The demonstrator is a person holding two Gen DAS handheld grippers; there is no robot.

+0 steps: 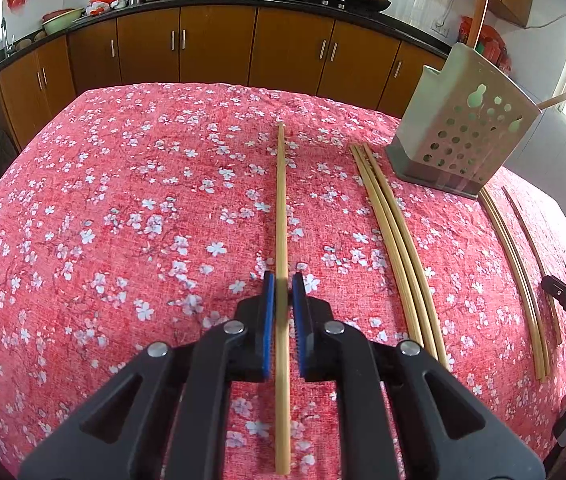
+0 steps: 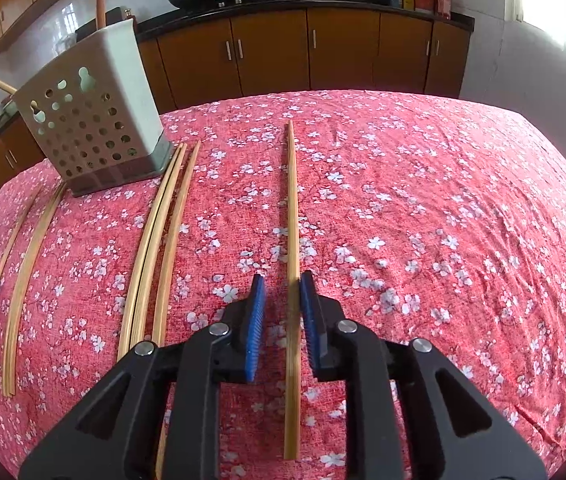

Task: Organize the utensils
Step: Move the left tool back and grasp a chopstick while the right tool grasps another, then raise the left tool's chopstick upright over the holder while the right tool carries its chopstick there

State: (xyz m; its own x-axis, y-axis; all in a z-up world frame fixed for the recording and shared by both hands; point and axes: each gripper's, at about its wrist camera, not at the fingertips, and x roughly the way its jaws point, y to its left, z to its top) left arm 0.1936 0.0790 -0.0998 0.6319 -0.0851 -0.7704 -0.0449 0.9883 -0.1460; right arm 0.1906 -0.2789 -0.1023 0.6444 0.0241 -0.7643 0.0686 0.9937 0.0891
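left gripper [image 1: 283, 292]: slightly open, straddling a chopstick [image 1: 281, 216], no grip
right gripper [image 2: 283, 292]: part open around another chopstick [image 2: 291, 216]
holder [image 1: 459, 128]: far, between them

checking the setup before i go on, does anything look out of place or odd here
Only the chopsticks lying loose on the floral tablecloth instead of in the perforated holder. One lies between each open gripper's fingers, left and right. No visible damage.
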